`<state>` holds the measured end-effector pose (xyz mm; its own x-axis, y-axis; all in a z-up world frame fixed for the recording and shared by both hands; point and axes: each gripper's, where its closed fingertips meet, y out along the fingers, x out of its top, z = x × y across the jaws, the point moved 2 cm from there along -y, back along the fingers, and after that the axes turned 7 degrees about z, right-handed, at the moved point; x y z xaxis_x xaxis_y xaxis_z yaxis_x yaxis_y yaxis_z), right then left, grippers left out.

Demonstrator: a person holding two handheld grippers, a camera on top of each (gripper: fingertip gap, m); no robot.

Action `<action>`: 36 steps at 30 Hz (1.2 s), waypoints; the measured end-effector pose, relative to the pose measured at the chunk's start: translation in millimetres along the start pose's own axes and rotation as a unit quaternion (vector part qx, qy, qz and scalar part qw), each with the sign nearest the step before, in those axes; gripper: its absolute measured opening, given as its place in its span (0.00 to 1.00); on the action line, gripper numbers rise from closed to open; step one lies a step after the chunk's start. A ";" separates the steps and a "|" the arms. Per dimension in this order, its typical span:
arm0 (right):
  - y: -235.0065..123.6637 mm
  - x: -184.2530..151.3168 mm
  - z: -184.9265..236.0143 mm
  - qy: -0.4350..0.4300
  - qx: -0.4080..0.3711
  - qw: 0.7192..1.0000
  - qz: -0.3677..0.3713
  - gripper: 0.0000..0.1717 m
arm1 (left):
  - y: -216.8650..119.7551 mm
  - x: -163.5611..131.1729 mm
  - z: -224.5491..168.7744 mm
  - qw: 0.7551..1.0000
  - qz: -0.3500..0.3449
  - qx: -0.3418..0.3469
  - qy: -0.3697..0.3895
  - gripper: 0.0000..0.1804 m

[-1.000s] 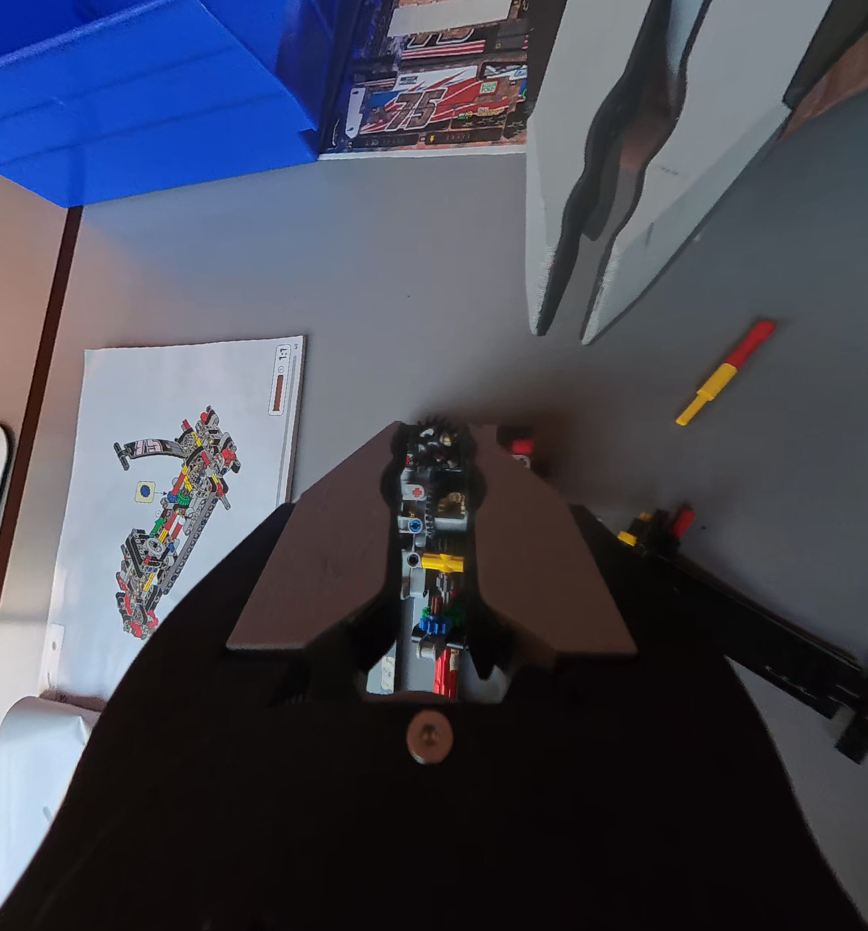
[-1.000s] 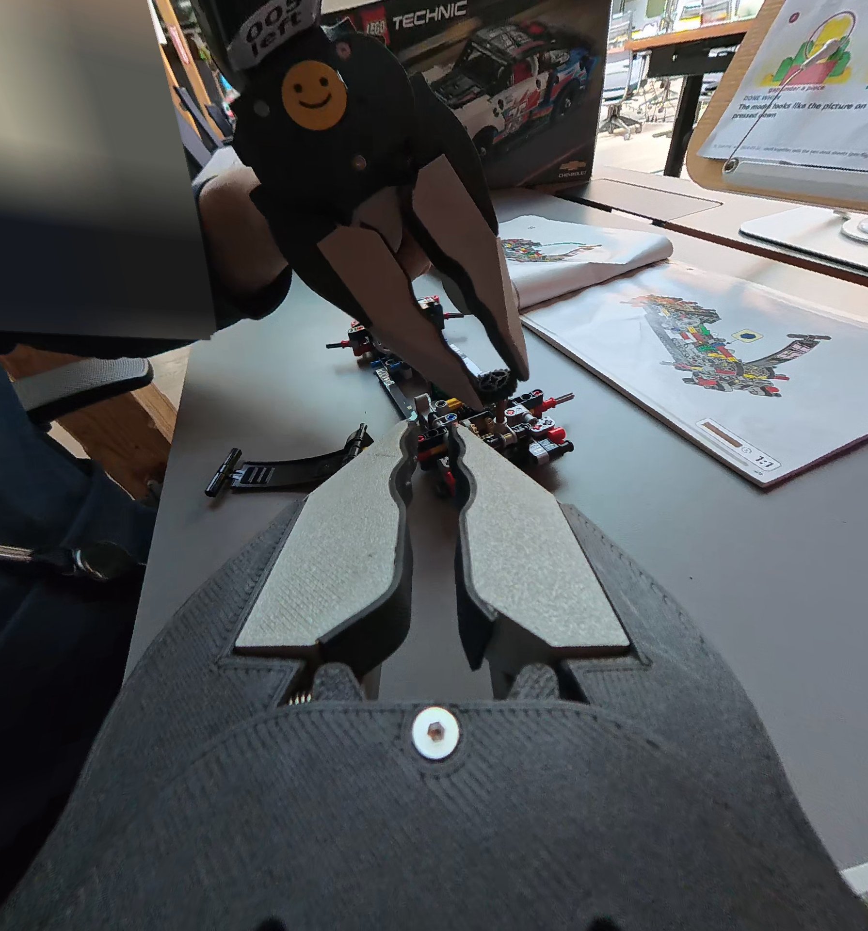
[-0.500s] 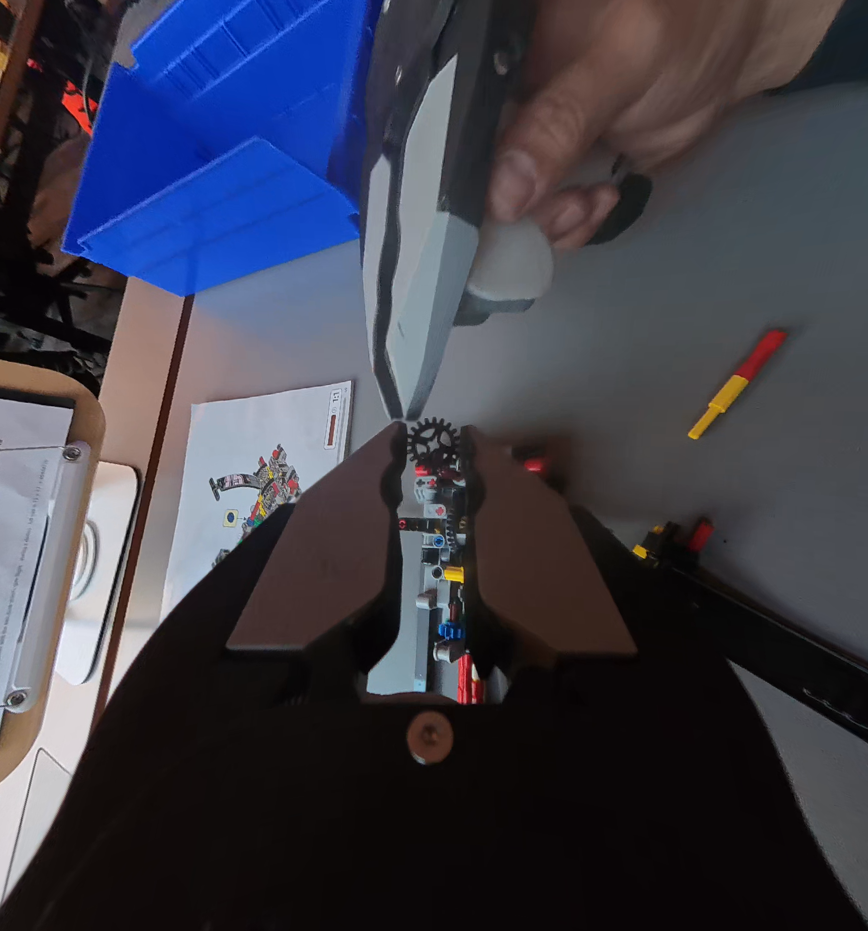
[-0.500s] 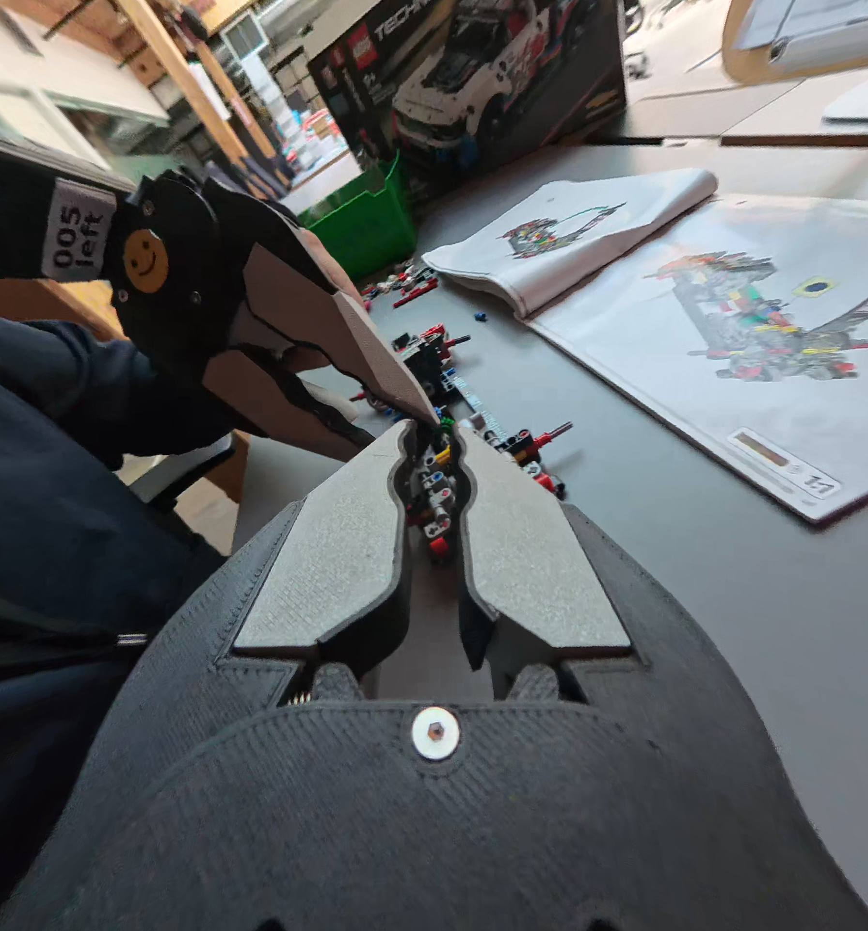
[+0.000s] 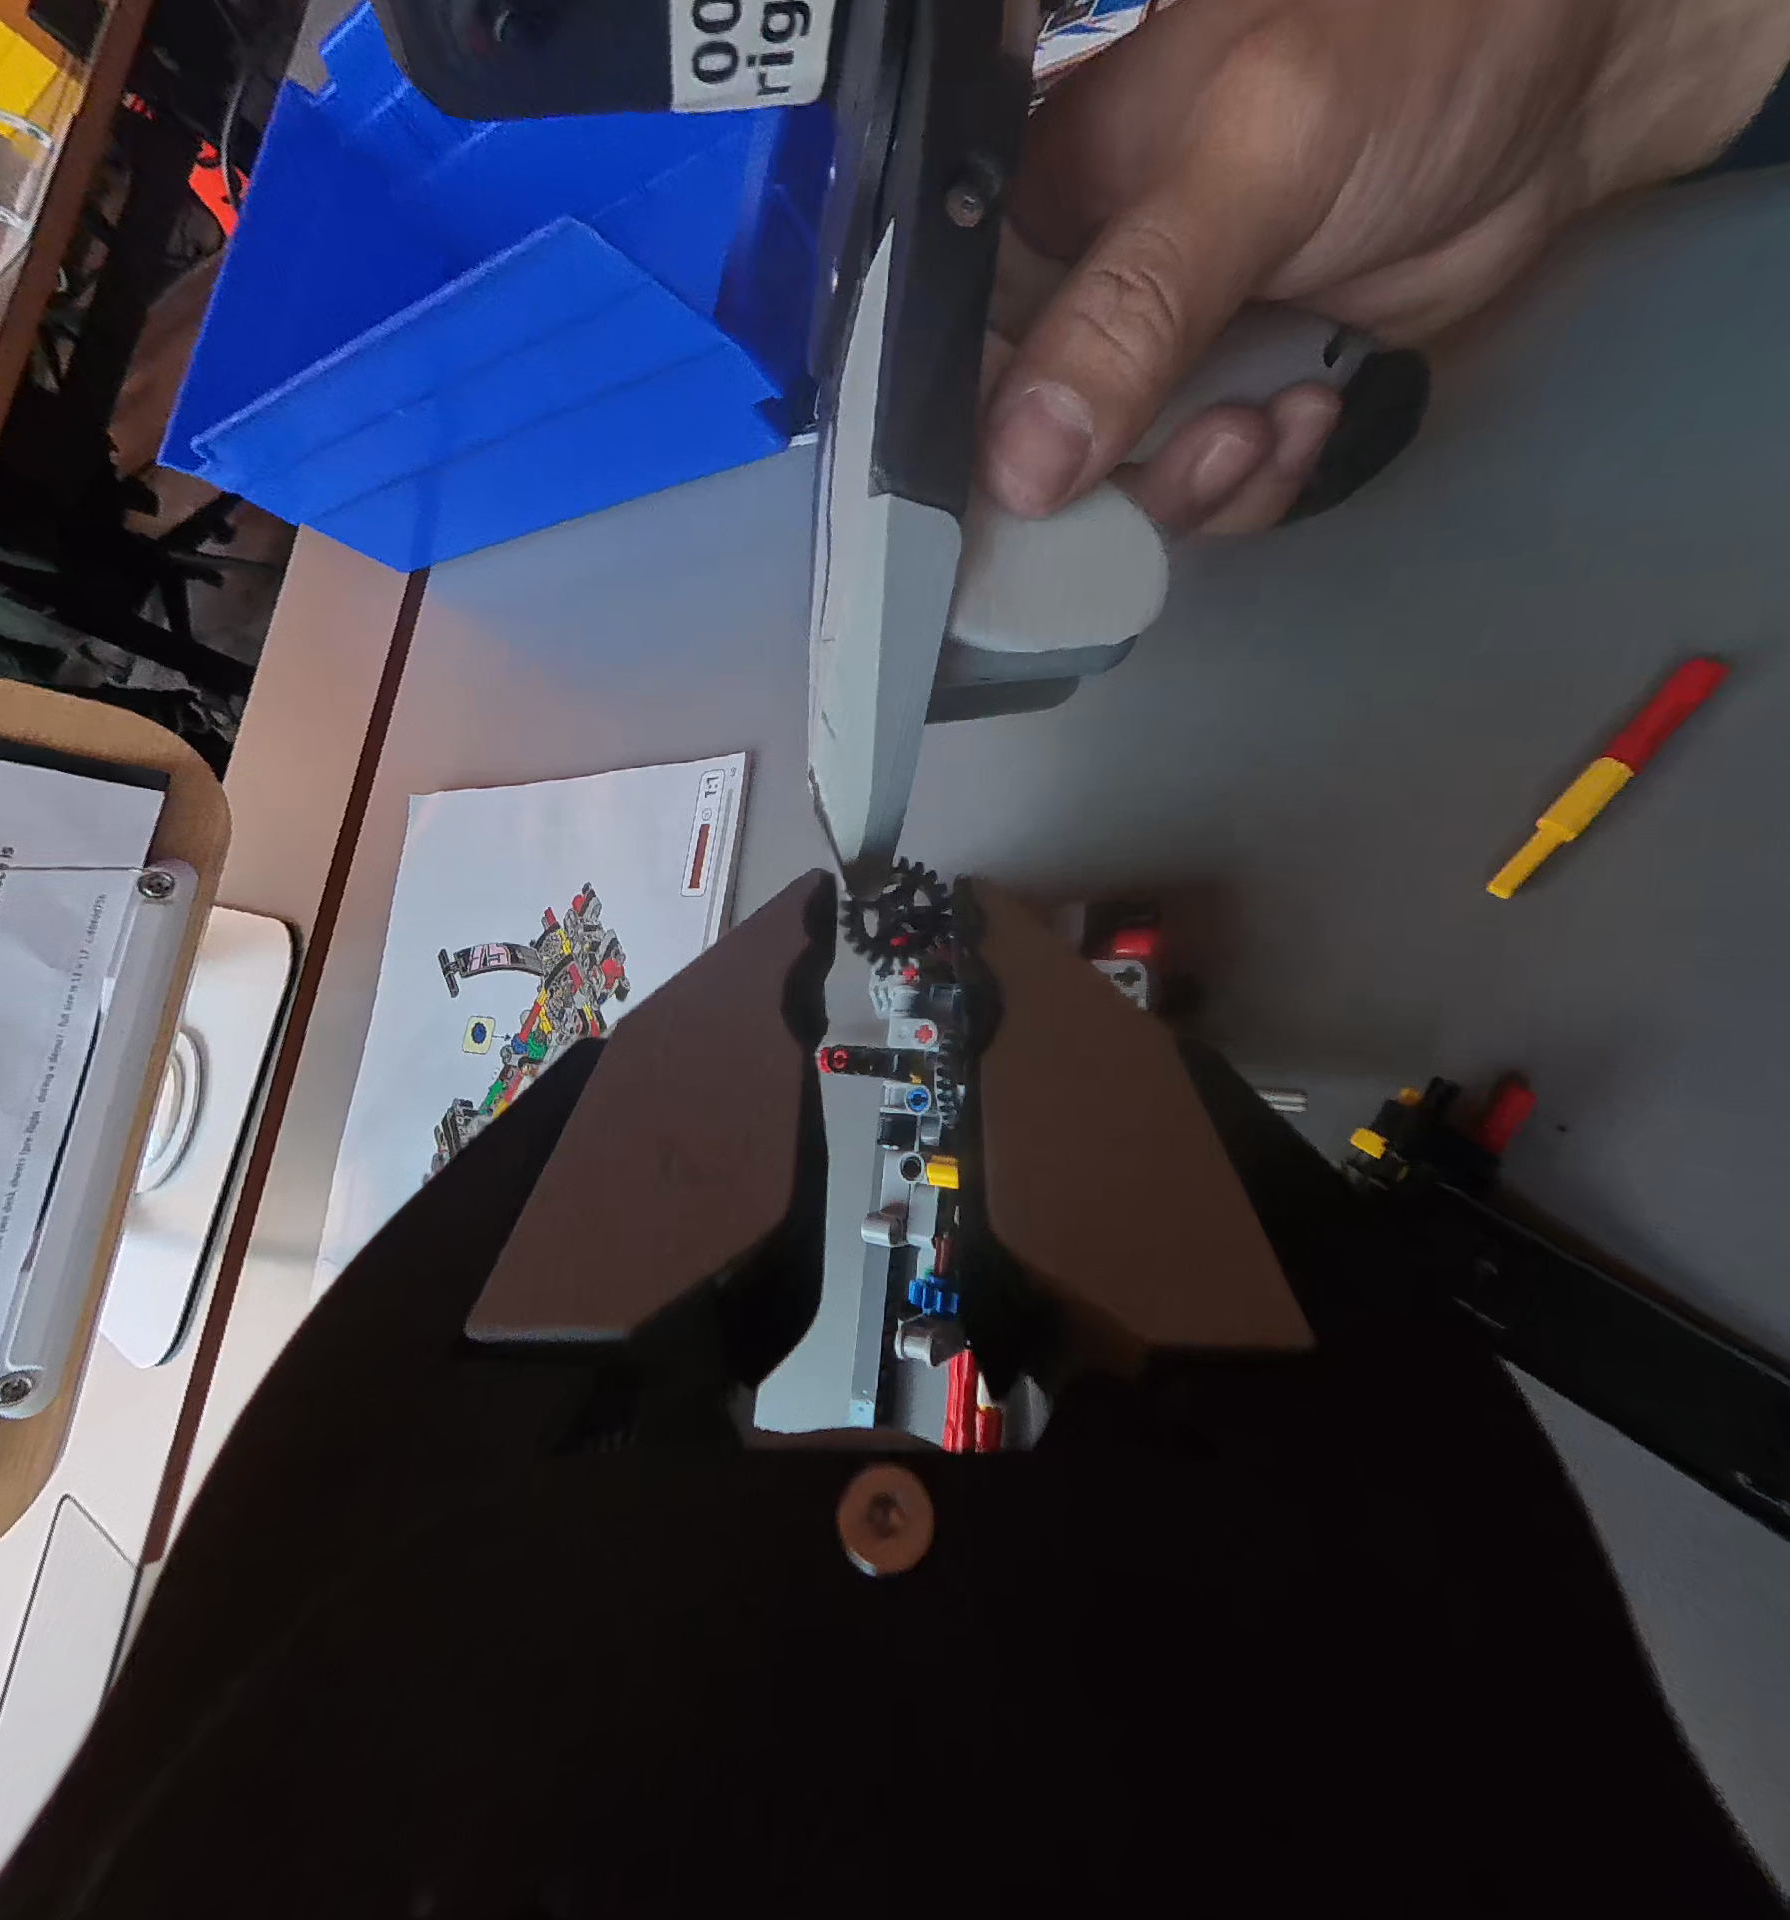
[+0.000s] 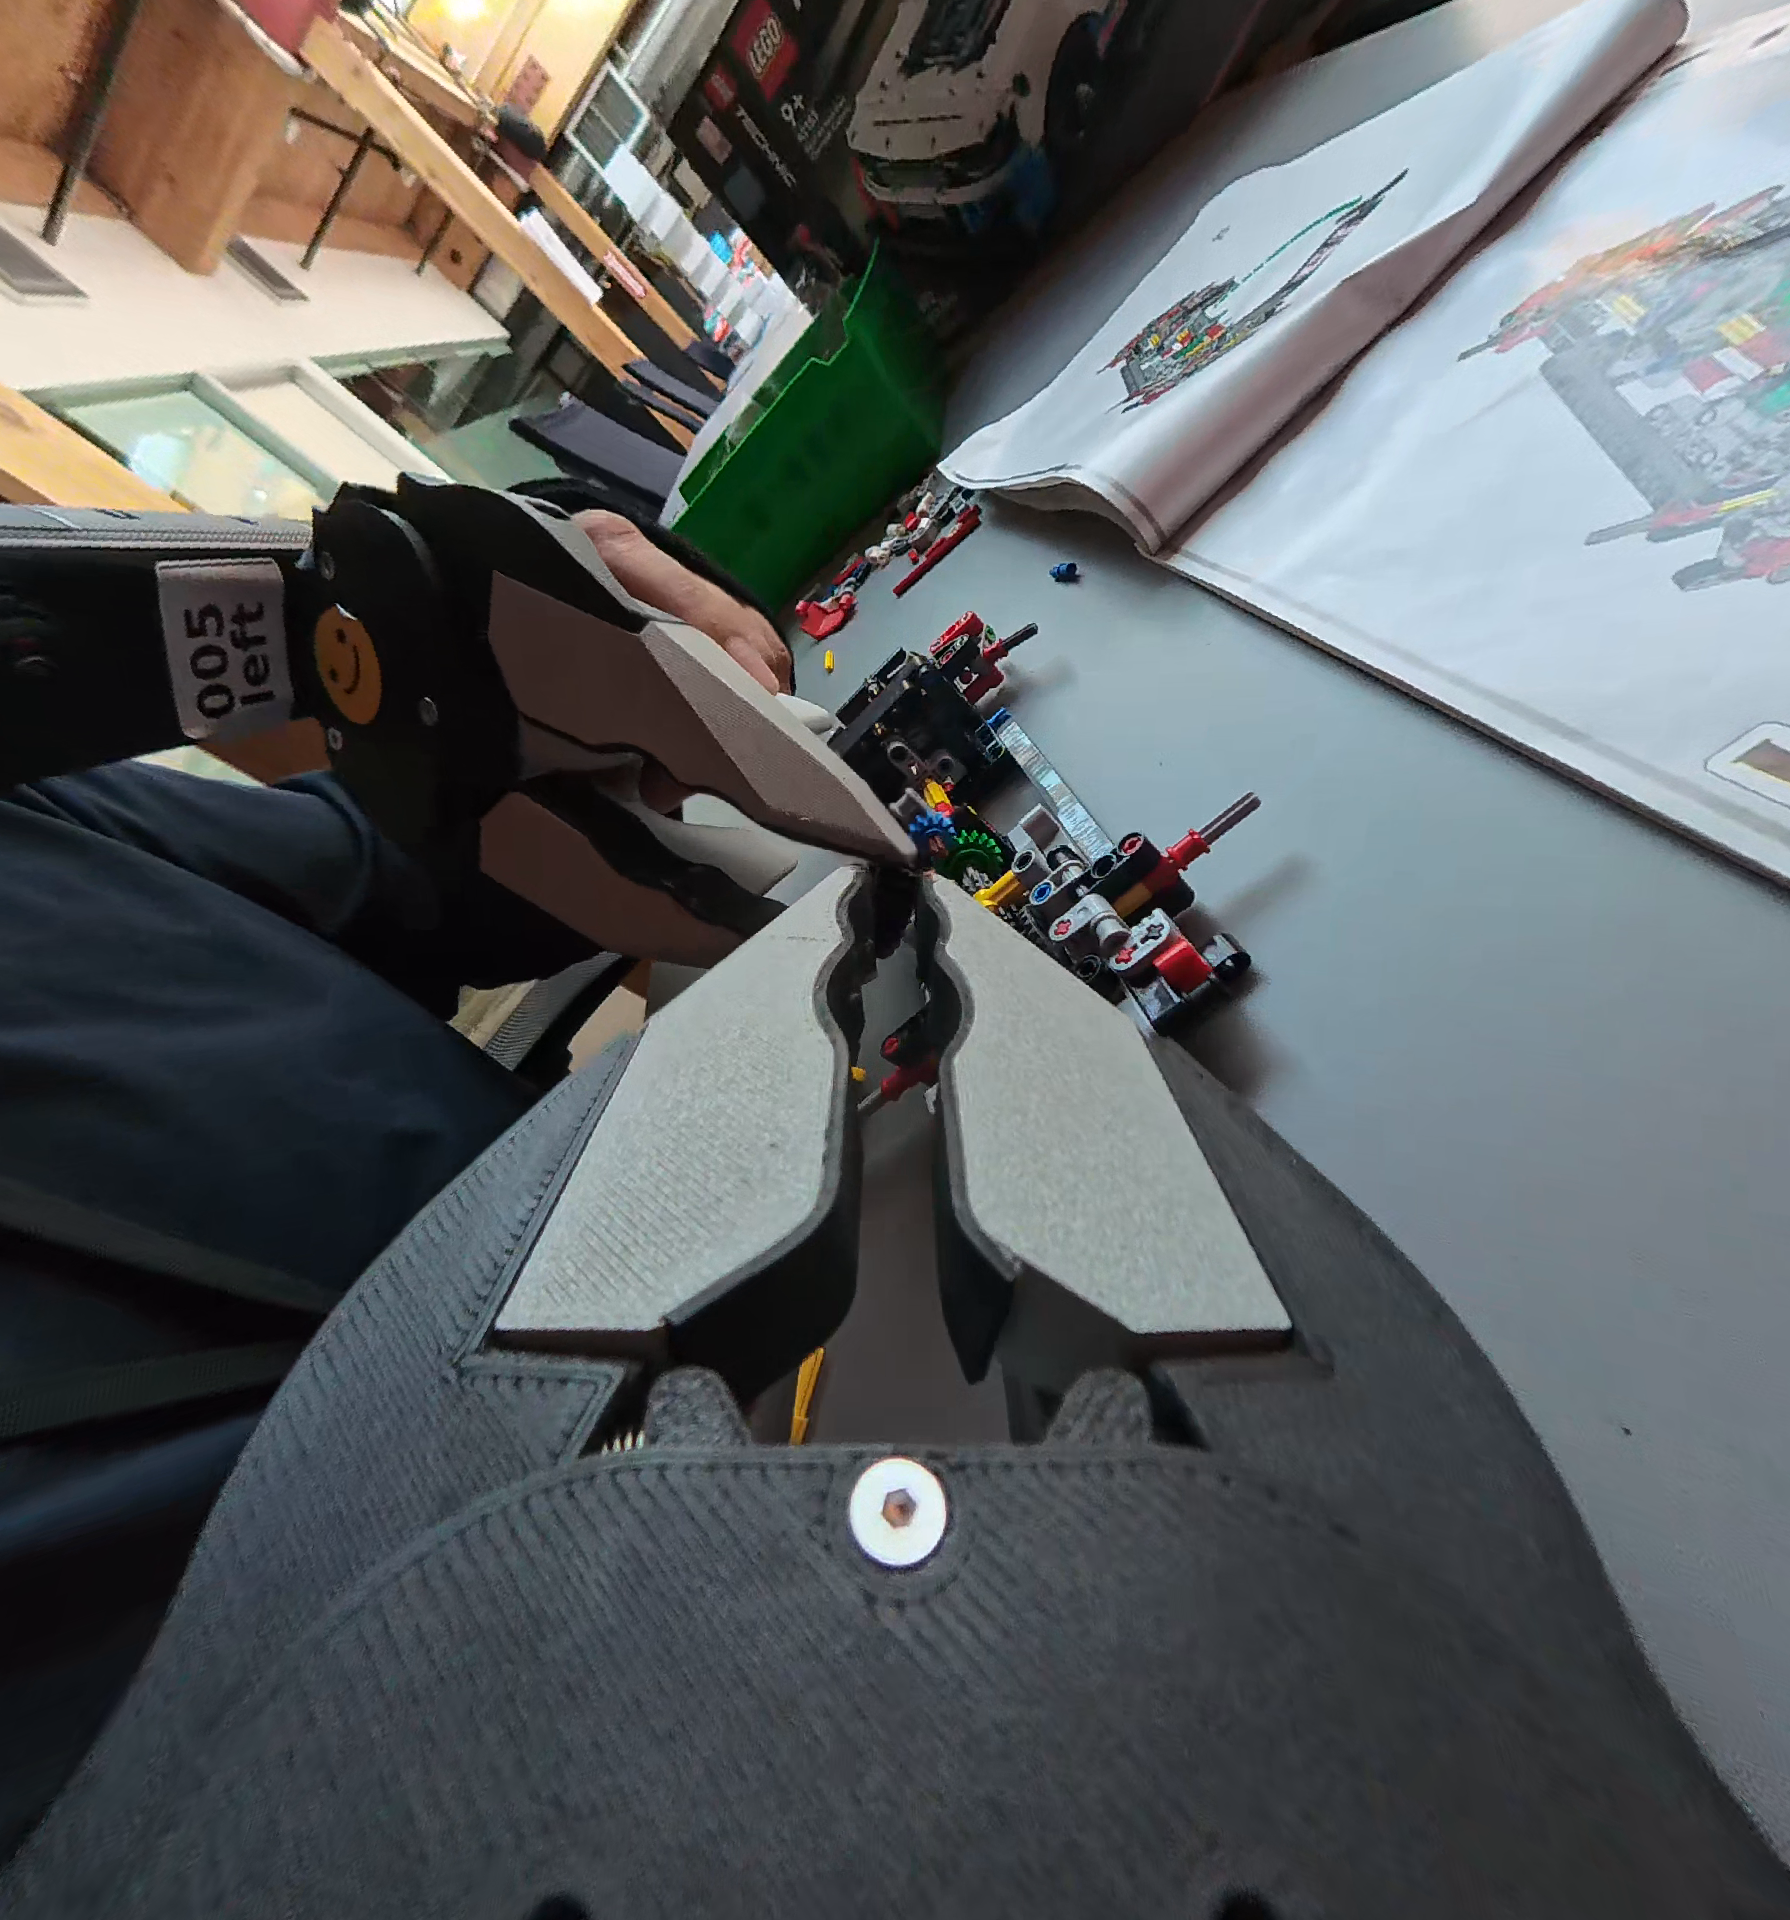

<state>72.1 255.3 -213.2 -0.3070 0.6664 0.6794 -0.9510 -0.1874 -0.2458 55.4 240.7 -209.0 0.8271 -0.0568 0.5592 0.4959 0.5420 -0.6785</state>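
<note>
My left gripper [image 5: 896, 914] was clamped on the toy chassis [image 5: 912, 1184], a black gear [image 5: 896, 914] at its fingertips. My right gripper [image 6: 896, 899] had pinched that gear's rim, nearly shut. Beyond the fingers lay the booklet [image 5: 558, 935], then a blue bin [image 5: 475, 353].

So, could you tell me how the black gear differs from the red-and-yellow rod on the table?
The black gear is a round toothed wheel; the red-and-yellow rod is a straight stick. The gear sits on the end of the brick model, with the left tool and right tool at it; the rod lies alone on the table. Both are small plastic parts.
</note>
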 end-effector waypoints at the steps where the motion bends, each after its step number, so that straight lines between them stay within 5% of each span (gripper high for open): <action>1: 0.0 -0.6 -1.2 0.005 0.000 1.000 0.000 0.03 | 0.2 -1.5 0.5 1.000 -0.001 0.001 -0.007 0.11; 11: 3.4 -8.5 -8.8 0.031 -0.002 0.999 0.014 0.03 | 2.5 -7.3 -3.5 0.995 -0.032 -0.038 -0.086 0.09; 23: -3.0 -2.8 -2.0 0.022 0.030 0.999 -0.017 0.02 | -12.7 -9.4 2.6 0.993 -0.061 -0.064 -0.078 0.15; 28: -10.3 -0.5 -5.7 0.005 0.016 0.999 -0.032 0.02 | -28.1 -19.0 17.7 0.981 -0.122 -0.086 -0.124 0.15; 36: -17.3 3.3 -9.3 0.017 0.036 0.998 -0.054 0.02 | -26.5 -47.9 26.8 0.980 -0.095 -0.084 -0.156 0.15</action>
<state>87.8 267.4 -213.1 -0.2032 0.7091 0.6752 -0.9788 -0.1649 -0.1213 -4.4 251.5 -205.0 0.6073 0.1295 0.7839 0.6919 0.3988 -0.6019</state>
